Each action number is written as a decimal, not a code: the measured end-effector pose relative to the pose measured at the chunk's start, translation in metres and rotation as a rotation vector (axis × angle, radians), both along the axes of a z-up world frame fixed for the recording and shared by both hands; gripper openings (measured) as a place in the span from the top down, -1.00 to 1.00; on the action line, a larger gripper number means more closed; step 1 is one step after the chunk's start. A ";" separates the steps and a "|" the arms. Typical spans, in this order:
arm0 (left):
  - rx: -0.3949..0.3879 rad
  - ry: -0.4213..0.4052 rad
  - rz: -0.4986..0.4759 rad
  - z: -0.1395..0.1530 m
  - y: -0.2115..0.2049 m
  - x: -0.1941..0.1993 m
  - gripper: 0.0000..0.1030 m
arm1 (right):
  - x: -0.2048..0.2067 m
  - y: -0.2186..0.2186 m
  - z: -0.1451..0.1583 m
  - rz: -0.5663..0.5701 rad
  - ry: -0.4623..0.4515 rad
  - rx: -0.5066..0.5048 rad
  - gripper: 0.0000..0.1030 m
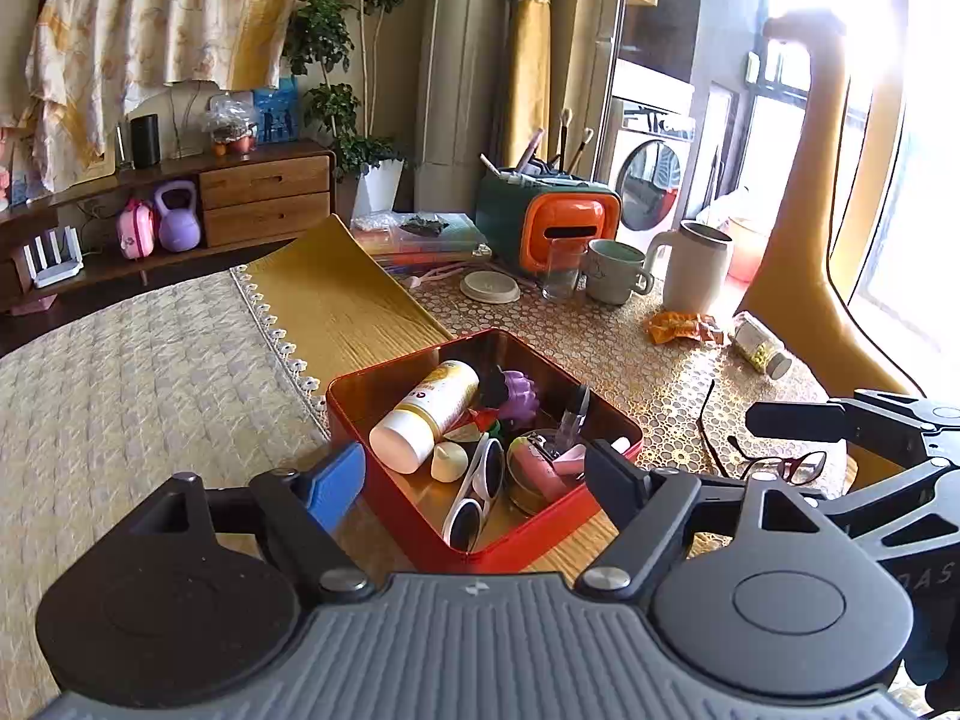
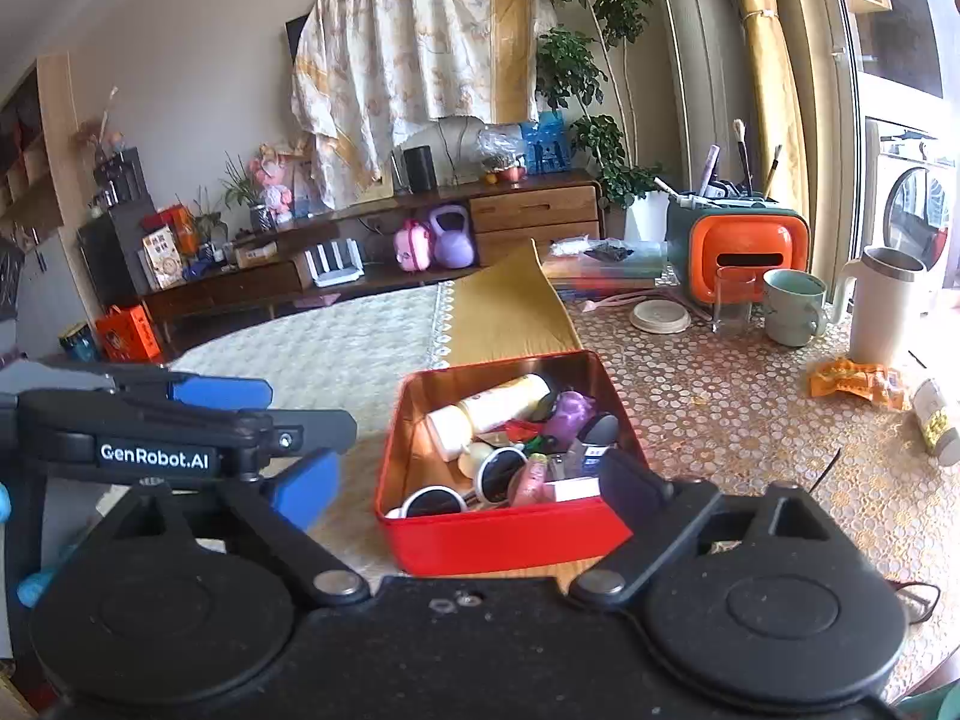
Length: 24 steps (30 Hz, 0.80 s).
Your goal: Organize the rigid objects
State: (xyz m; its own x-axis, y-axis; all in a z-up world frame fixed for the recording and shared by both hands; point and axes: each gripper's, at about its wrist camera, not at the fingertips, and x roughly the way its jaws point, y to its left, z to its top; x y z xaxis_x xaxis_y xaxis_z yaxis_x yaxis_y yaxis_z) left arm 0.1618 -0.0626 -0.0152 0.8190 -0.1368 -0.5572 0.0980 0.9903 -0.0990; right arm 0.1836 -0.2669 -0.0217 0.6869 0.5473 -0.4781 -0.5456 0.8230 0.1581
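Observation:
A red tin box (image 1: 528, 546) (image 2: 498, 534) sits on the table straight ahead in both wrist views. It holds a white bottle (image 1: 423, 414), white-framed sunglasses (image 1: 477, 492), a purple toy (image 1: 519, 393), a pink tube (image 1: 537, 468) and other small items. My left gripper (image 1: 474, 480) stands open over the box's near corner, nothing between its fingers. The right gripper (image 2: 468, 483) is open too, hovering at the box's near wall. Red-framed eyeglasses (image 1: 786, 465), an orange snack wrapper (image 1: 684, 327) (image 2: 855, 384) and a pill bottle (image 1: 762, 348) (image 2: 936, 426) lie loose on the table to the right.
At the back stand an orange-and-green organizer (image 1: 564, 228) with brushes, a glass (image 1: 564, 270), a green mug (image 1: 615, 270), a white jug (image 1: 699, 264) and a round lid (image 1: 489, 286). A yellow chair back (image 1: 822, 192) rises at the right. A yellow runner (image 1: 336, 300) crosses the table.

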 end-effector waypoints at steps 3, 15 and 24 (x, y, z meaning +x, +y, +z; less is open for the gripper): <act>-0.017 0.000 0.004 0.000 0.002 -0.005 -0.66 | -0.005 -0.002 0.001 -0.001 -0.005 0.014 -0.92; -0.040 0.004 0.023 -0.005 0.001 -0.018 -0.96 | -0.014 -0.015 -0.004 -0.024 0.000 0.064 -0.99; -0.006 0.001 0.040 -0.008 -0.001 -0.023 -0.97 | -0.017 -0.020 -0.008 -0.041 0.018 0.085 -0.99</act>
